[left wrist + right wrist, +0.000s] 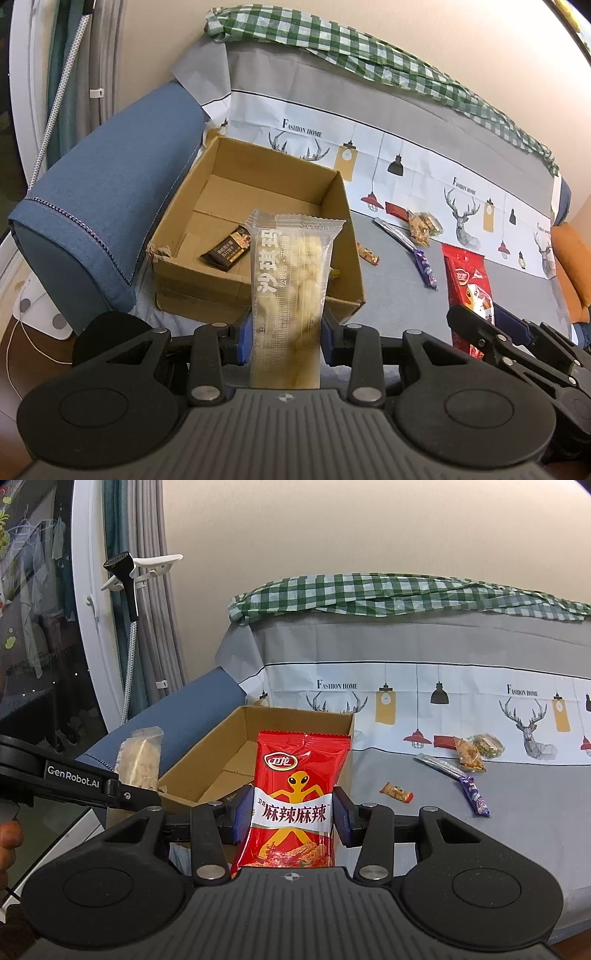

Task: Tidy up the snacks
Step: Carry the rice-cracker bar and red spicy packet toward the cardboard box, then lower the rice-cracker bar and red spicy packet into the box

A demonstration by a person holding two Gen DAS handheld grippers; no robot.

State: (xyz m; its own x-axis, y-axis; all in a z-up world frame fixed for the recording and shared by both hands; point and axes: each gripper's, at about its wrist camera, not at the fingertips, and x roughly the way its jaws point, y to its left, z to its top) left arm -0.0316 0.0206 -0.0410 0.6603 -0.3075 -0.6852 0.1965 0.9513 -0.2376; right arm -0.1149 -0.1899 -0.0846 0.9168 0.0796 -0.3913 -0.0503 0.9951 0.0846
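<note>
Left wrist view, foreground: the left gripper (286,334) is clamped on a clear pack (291,280) of pale puffed snack, its blue pads pressing both sides; the pack stands upright at frame centre. At lower right of that frame the right gripper (491,325) is visible holding a red pack (469,284).

Right wrist view, foreground: the right gripper (291,814) is clamped on the red pack (295,805), upright at frame centre, pads against both edges. The left gripper (136,794) enters from the left edge with the clear pack (142,757).

Middle ground: an open cardboard box (280,166) sits on the grey sofa cover (399,288), just behind the clear pack and beside the blue armrest (110,206). One dark brown bar (227,249) lies on the box floor.

Further right on the cover, loose: a small orange candy (369,254), a purple stick (426,269), a silver stick (395,230), a clear mixed-snack bag (423,225) and a red bar (397,209).

Background: a green checked cloth (332,48) lies along the sofa back at the top of the frame.
</note>
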